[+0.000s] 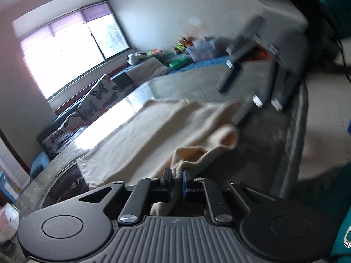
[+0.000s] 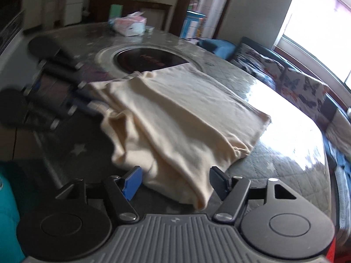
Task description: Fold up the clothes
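Garment: cream knit top (image 2: 175, 114) lies spread on the tabletop (image 2: 285, 157), partly folded, w/ one long fold ridge running down its middle toward the near edge; near end droops between the right hand-held gripper's fingers.
Garment, left-wrist view: same cream cloth (image 1: 140, 135) runs away from the camera; a cuff-like opening bulges up just ahead of the left fingers.
Left hand-held gripper: left hand-held gripper (image 1: 176, 178) pinched nearly closed on a bunched edge of the cloth; fabric visibly squeezed between the pads, one pad blue.
Left hand-held gripper, right-wrist view: blurred dark shape (image 2: 87, 103) at the cloth's left edge, tips at the fabric.
Right hand-held gripper: right hand-held gripper (image 2: 175, 183) spread wide, blue pad left, dark pad right; cloth passes between the fingers but nothing is clamped.
Right hand-held gripper, left-wrist view: blurred grey fingers (image 1: 250, 107) over the cloth's far end; contact can't be told.
Tabletop: round, glossy, star-patterned grey cover; dark round inset (image 2: 151, 61) at centre, garment's far corner overlapping its rim.
Beyond: tissue packet (image 2: 129, 25) on the far side of the tabletop; butterfly-print cushions (image 2: 302, 87) along a bench beside it; bright window (image 1: 65, 50) w/ purple blind.
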`<state>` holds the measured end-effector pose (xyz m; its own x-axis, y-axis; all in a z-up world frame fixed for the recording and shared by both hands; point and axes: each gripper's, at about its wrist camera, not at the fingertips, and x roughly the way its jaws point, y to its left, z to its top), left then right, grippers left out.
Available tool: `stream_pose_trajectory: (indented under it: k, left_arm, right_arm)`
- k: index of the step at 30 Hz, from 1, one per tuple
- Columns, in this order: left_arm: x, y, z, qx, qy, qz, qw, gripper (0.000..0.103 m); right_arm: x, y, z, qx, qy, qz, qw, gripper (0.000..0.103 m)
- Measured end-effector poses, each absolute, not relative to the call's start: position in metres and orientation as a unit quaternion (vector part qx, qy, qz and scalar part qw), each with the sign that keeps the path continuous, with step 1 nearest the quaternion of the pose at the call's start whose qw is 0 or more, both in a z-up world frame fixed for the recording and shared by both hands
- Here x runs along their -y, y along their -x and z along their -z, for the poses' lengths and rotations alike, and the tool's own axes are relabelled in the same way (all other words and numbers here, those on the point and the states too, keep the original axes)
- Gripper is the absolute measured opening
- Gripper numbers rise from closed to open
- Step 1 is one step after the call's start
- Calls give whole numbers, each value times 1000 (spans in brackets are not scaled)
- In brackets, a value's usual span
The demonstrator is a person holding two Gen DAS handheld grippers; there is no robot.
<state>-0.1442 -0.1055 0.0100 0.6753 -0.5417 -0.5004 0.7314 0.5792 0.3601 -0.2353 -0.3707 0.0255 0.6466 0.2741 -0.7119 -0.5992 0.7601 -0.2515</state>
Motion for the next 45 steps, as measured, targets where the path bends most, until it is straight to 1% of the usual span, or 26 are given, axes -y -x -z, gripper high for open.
stream_pose_trajectory:
  k: [4, 7, 11, 14, 17, 19, 22, 23, 24, 28, 30, 31, 33, 34, 35, 39, 45]
  left_arm:
    - [103, 120, -27, -182, -231, 356, 887, 9]
    - [101, 106, -33, -188, -207, 355, 892, 9]
    - [99, 95, -34, -198, -189, 355, 894, 9]
    - [94, 92, -31, -206, -183, 355, 893, 10]
    - [87, 97, -27, -214, -184, 353, 892, 15]
    - [82, 104, -23, -210, -194, 348, 893, 18]
    - [76, 115, -17, -208, -212, 347, 890, 27]
    - [74, 118, -14, -208, -219, 344, 889, 35]
    - [73, 121, -11, -209, -227, 343, 887, 40]
    - [70, 127, 1, -201, -264, 326, 885, 41]
    - [70, 126, 5, -197, -275, 319, 885, 39]
    - [70, 124, 6, -196, -280, 314, 886, 36]
    - [69, 122, 8, -195, -282, 308, 887, 19]
    - [68, 122, 7, -194, -280, 307, 889, 18]
    - [67, 122, 6, -193, -277, 307, 890, 14]
    - [63, 125, -4, -183, -266, 305, 896, 12]
    - [55, 140, -24, -171, -247, 311, 902, 12]
  right_arm:
    - [360, 236, -21, -325, 260, -267, 869, 70]
    - [352, 227, -18, -316, 255, -272, 873, 66]
    - [349, 205, -12, -327, 228, -275, 875, 50]
    - [350, 190, -9, -345, 205, -277, 873, 27]
    - [354, 180, -14, -353, 177, -279, 876, 16]
    - [357, 175, -18, -358, 160, -278, 877, 15]
    - [358, 172, -23, -354, 156, -275, 880, 14]
    - [358, 171, -24, -352, 155, -275, 881, 14]
    - [358, 170, -26, -352, 152, -274, 882, 13]
    - [359, 165, -31, -347, 148, -270, 886, 13]
    - [358, 162, -32, -345, 149, -267, 888, 13]
    - [358, 162, -32, -344, 150, -265, 888, 13]
    - [358, 162, -30, -342, 148, -262, 890, 12]
    - [359, 163, -30, -341, 145, -261, 891, 12]
    - [360, 164, -29, -341, 142, -260, 892, 11]
    - [361, 171, -29, -334, 140, -257, 896, 10]
    - [365, 189, -47, -313, 146, -264, 901, 10]
